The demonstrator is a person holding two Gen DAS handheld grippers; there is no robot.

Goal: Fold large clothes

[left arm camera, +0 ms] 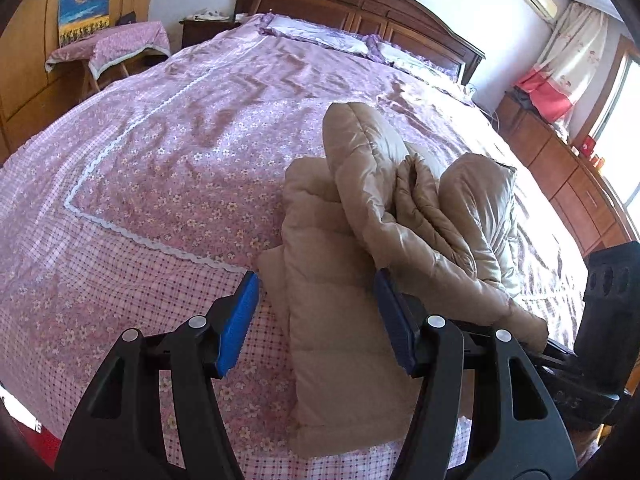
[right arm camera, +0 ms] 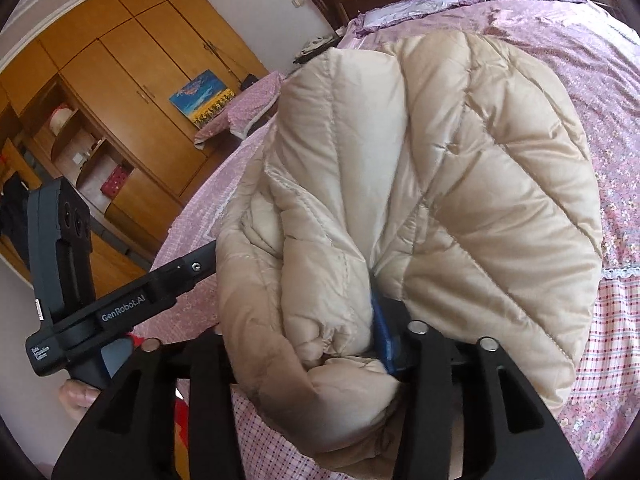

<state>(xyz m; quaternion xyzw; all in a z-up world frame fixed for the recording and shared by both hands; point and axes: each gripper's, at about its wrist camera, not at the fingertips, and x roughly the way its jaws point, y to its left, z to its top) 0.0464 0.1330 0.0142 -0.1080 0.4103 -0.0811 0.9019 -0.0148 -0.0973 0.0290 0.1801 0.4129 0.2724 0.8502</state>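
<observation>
Left wrist view: the left gripper (left arm camera: 316, 300) hovers with its blue jaws parted, a bundled beige down jacket (left arm camera: 340, 280) lying between them on the pink floral bedspread (left arm camera: 160, 168); neither pad clearly presses the fabric. From the right wrist, the right gripper (right arm camera: 340, 340) has jacket folds bulging between its jaws and over the left one; whether the pads pinch cannot be told. Beyond the jaws stands a wooden headboard (left arm camera: 360, 4).
</observation>
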